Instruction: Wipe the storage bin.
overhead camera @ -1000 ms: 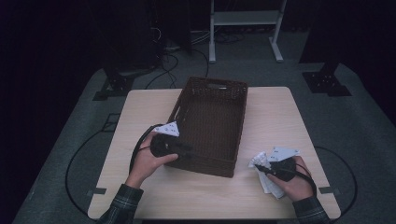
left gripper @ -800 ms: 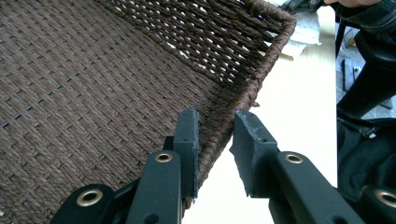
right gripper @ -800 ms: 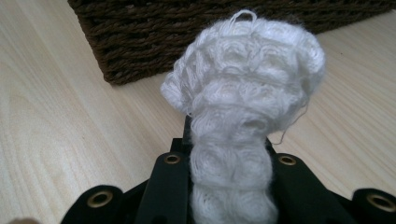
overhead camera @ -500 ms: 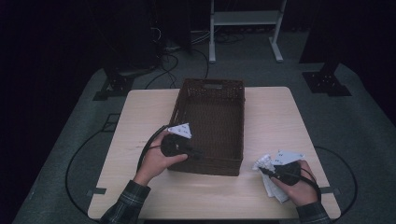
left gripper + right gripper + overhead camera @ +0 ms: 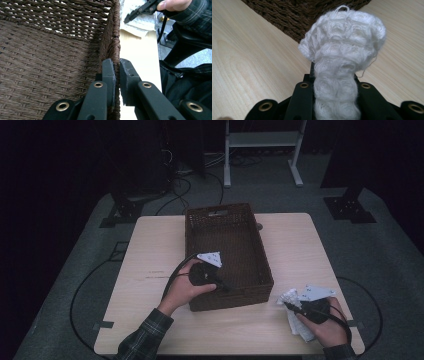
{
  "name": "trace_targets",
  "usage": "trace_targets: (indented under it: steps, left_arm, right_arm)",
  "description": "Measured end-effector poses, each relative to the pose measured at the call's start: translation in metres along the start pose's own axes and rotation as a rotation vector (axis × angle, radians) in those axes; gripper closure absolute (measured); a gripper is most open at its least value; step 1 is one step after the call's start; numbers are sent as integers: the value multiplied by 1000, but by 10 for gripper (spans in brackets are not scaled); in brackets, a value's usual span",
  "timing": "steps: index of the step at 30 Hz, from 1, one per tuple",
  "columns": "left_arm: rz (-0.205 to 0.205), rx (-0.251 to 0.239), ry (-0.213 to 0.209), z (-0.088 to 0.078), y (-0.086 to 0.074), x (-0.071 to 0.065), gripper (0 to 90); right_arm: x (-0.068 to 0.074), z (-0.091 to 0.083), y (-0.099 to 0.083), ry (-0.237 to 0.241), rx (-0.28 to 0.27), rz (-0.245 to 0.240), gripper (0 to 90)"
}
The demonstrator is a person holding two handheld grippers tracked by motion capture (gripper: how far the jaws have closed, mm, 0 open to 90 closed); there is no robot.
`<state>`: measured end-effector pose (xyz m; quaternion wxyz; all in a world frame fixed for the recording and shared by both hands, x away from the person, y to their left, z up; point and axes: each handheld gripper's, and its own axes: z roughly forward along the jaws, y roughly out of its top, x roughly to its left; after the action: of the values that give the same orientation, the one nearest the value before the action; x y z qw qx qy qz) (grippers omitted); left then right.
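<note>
A dark brown woven basket (image 5: 220, 210) stands in the middle of the table. My left gripper (image 5: 225, 289) reaches over its near wall. In the left gripper view the jaws (image 5: 117, 63) have just been closing and now pinch that wall's rim (image 5: 111, 35), one pad inside and one outside. At the table's near right corner, my right gripper (image 5: 288, 304) is shut on a white knitted cloth (image 5: 301, 328). The cloth (image 5: 342, 45) bunches up from between the jaws of that gripper (image 5: 335, 75), close to the basket's corner (image 5: 312, 15).
The light wooden table (image 5: 150, 250) has bare room left of the basket and along its far right. A metal stand (image 5: 260, 140) and cables lie on the floor beyond the table. The person's sleeves enter from the bottom edge.
The left hand moved right along the basket's near side and its jaws closed on the wall. The basket swung from a skewed lie to nearly square. The right hand drifted slightly right with the cloth.
</note>
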<state>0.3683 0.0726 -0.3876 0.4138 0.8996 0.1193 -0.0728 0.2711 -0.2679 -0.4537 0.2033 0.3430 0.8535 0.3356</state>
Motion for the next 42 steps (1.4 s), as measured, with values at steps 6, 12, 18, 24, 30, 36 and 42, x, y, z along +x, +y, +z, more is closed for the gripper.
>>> trace_targets:
  steps: [6, 12, 18, 24, 30, 36, 42]
  left_arm:
    - [6, 6, 9, 2, 1, -2, 824]
    - [65, 99, 50, 7, 18, -9, 824]
    - [77, 98, 6, 20, 28, -8, 827]
    - [103, 88, -17, 34, 39, -8, 812]
    - [139, 70, -51, 47, 48, -5, 789]
    - [173, 32, -88, 51, 49, 0, 781]
    - [192, 8, -95, 52, 47, 1, 781]
  right_arm:
    - [1, -2, 1, 1, -4, -9, 757]
    - [2, -2, 8, 15, -27, -38, 756]
    - [-1, 0, 11, 35, -38, -58, 756]
    - [-4, 2, 12, 39, -38, -60, 756]
    - [-2, 1, 5, 32, -24, -24, 756]
    - [0, -3, 0, 19, -24, 21, 756]
    - [4, -4, -4, 17, -14, 43, 756]
